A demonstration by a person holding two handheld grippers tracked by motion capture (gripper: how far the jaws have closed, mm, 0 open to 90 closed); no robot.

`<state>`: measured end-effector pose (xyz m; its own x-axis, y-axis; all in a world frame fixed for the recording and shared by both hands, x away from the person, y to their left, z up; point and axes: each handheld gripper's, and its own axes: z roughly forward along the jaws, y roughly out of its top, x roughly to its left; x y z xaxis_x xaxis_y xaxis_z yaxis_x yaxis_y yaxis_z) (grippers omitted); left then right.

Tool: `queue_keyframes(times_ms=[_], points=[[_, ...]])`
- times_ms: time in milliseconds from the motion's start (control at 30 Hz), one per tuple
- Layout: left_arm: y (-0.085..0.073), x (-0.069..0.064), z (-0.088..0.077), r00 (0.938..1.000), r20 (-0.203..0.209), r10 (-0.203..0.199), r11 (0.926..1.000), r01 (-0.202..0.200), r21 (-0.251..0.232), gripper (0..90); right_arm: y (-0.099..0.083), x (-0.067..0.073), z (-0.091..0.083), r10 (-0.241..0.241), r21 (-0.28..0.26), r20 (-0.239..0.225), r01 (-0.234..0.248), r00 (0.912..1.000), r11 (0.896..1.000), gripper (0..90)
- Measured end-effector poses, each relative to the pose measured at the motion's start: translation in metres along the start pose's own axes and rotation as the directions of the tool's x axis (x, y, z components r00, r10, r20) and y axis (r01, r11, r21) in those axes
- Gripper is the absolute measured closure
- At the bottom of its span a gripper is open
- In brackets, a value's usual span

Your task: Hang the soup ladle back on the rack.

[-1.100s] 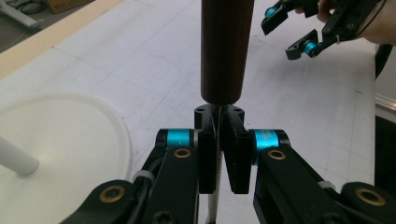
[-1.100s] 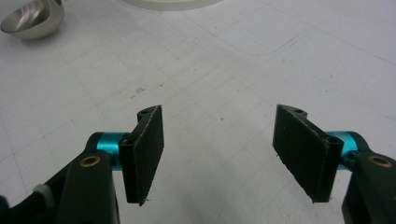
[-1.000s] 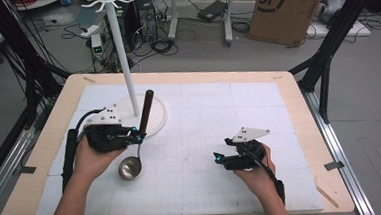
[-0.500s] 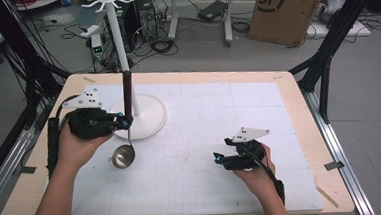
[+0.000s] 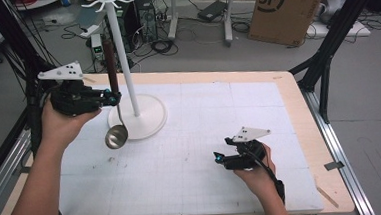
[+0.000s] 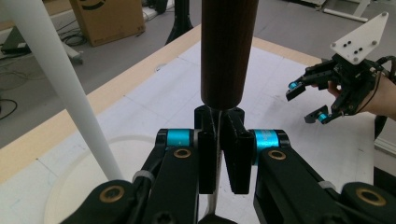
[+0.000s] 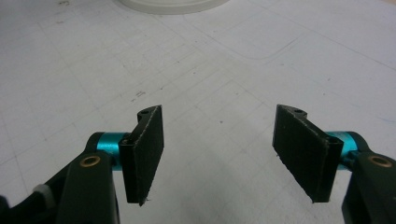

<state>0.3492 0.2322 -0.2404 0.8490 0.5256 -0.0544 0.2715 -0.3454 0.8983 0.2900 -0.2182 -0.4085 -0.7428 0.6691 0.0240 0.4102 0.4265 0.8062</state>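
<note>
Ladle [image 5: 114,107]: hung upright off the table, dark wooden handle on top, thin metal stem below, steel bowl at the bottom, just left of the stand's pole and over the front-left edge of its base.
Left gripper [image 5: 111,96]: was pretty much at the far-left side of the high view, up in the air, pointing right toward the pole. Jaws pinched together on the ladle's thin stem, right under the wooden handle. In the left gripper view [image 6: 219,154] the stem ran straight down between the two black pads and the handle [image 6: 229,46] stood tall above them.
Left hand [image 5: 66,122]: wrapped round the gripper body, forearm coming in from the bottom-left.
Stand [image 5: 126,66]: white pole on a round white base, hooks at the top, sat on the back-left part of the table. Pole looked just beside the ladle handle, couldn't tell if they touched.
Table [image 5: 208,186]: light wood edge with a white gridded mat over it.
Right gripper [image 5: 219,158]: low over the mat at front right, well apart from the ladle. Jaws stood apart with only bare mat between them, clear as day in the right gripper view [image 7: 219,154].
Right hand [image 5: 252,166]: held that gripper from behind.
</note>
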Motion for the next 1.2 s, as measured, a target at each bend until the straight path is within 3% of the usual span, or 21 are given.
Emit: queue_keyframes(times_ms=[333, 633, 1200], points=[[0.020, 0.018, -0.009, 0.9994, -0.032, -0.012, 0.9999, 0.012, -0.006, 84.5, 0.000, -0.001, 0.000, 0.000, -0.002, -0.004, 0.000, 1.0000, 1.000, 32.9], [0.034, 0.037, -0.013, 0.9933, -0.101, -0.057, 0.9983, 0.058, 0.008, 84.5, 0.000, -0.001, 0.000, 0.002, 0.000, -0.006, -0.002, 1.0000, 1.000, 33.0], [0.051, 0.043, -0.006, 0.9857, -0.161, -0.051, 0.9962, 0.061, 0.061, 84.5, 0.000, -0.002, -0.002, 0.006, -0.005, -0.010, -0.006, 0.9999, 1.000, 33.0]])
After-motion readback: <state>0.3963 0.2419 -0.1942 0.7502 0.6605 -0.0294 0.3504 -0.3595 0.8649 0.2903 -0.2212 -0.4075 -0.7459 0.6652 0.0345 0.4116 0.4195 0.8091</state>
